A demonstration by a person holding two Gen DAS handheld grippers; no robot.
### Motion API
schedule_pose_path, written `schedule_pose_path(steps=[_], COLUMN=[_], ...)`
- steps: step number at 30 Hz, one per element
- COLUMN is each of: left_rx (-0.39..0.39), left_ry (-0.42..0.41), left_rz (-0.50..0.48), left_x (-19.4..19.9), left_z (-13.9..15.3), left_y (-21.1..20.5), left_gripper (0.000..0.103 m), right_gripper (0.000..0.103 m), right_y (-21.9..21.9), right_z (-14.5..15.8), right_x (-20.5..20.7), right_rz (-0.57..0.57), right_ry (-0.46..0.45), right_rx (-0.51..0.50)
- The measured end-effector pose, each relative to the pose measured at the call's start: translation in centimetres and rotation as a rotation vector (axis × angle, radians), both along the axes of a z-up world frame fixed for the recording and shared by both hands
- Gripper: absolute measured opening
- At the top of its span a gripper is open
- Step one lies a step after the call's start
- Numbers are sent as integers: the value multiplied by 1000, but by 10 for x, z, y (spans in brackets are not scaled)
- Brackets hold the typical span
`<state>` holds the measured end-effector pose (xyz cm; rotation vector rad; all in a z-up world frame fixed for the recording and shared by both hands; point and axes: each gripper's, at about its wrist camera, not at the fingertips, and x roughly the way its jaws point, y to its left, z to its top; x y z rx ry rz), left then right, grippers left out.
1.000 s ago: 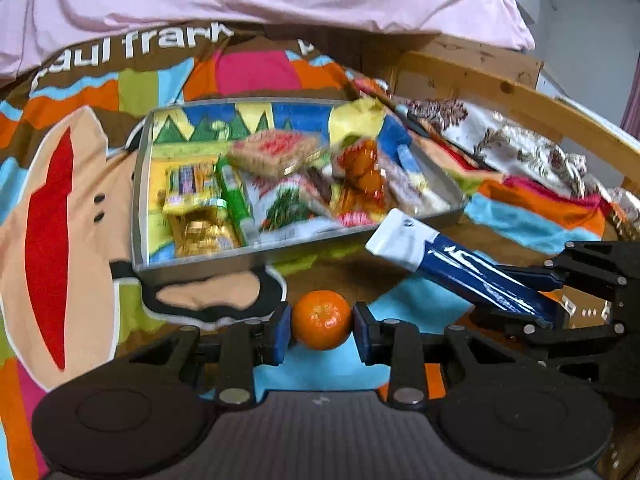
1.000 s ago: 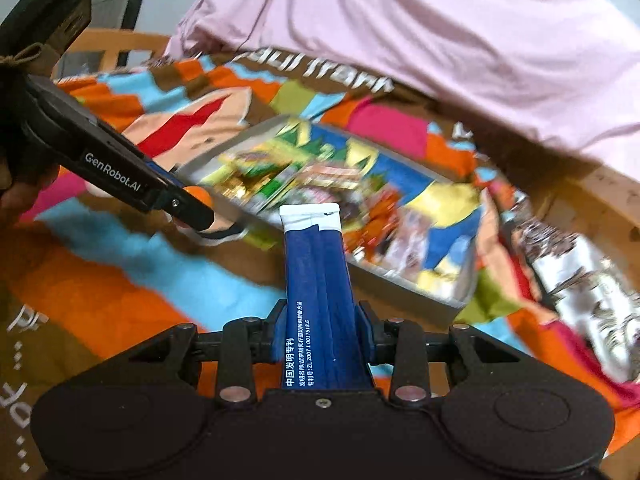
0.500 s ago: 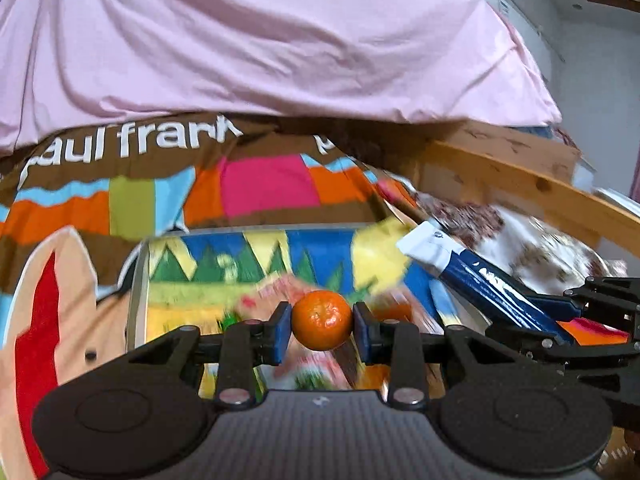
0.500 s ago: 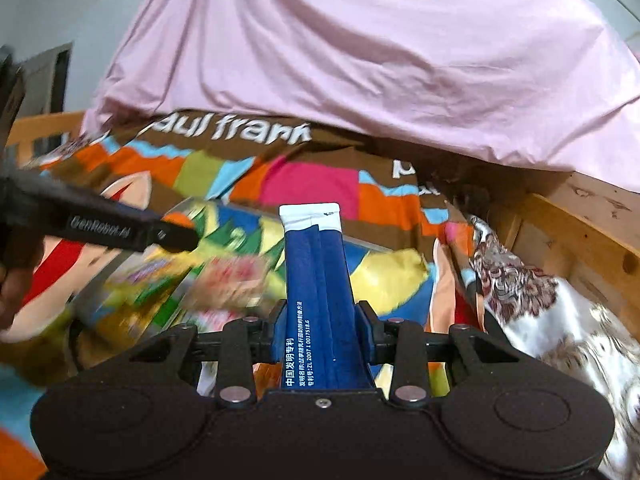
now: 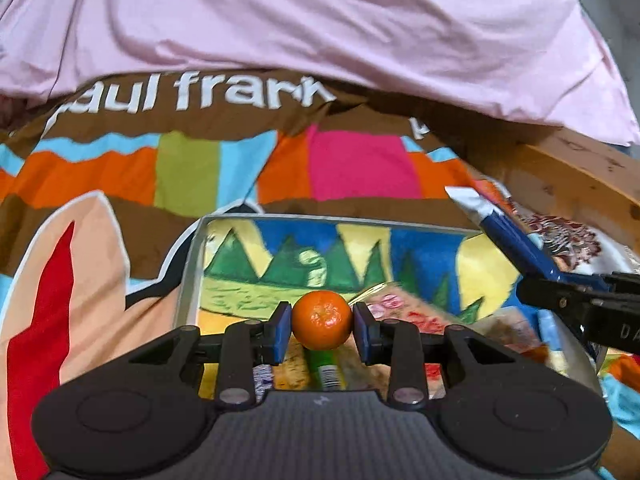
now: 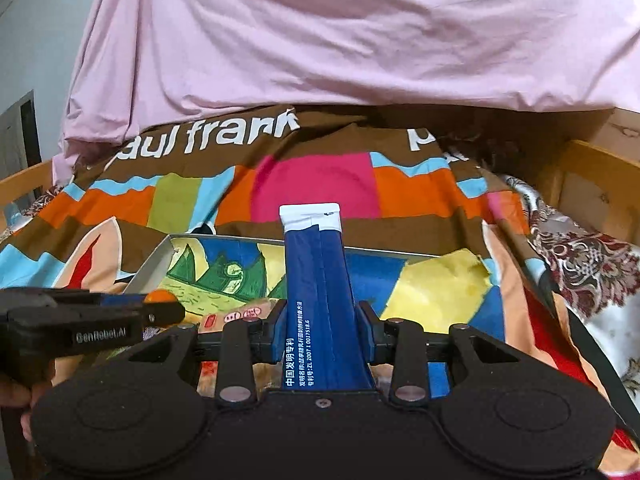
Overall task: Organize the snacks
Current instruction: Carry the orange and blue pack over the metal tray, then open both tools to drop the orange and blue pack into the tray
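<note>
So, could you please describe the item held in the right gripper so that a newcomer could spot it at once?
Start at the metal tray with the painted mountain scene, lying on the colourful bedspread. Above its middle, the right gripper clamps a long blue packet, pointing away from the camera. Its white sealed end and white Chinese print set it apart from the round orange mandarin in the left gripper.

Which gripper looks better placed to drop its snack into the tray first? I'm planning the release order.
Left, probably. The left gripper holds the tangerine above the tray; the right gripper's blue packet overhangs the far rim.

Black gripper [image 5: 322, 326], blue-padded jaws
</note>
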<state>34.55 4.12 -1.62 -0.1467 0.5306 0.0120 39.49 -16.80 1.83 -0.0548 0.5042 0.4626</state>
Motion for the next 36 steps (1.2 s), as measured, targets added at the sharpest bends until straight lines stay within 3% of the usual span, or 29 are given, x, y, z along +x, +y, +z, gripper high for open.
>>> schedule_pose_path(steps=[13,20,29,36], left_rx=[-7,-19,-24,1], left_ry=[57,74,54,-3], left_rz=[-10,5,48,73], left_x=[14,16,6,-18], left_z=[-14,-17,-9,10], left_y=[4,3,2,-6], left_gripper=[36,38,75,91], right_gripper=[40,47,70,86], right_y=[9,6,-8,-28], right_z=[-25,-26,-11,12], right_x=[17,12,-12,-40], right_rz=[-24,-17,-2,-16], right_ry=[101,75,0,-82], right_rx=[-57,-60,-45,-6])
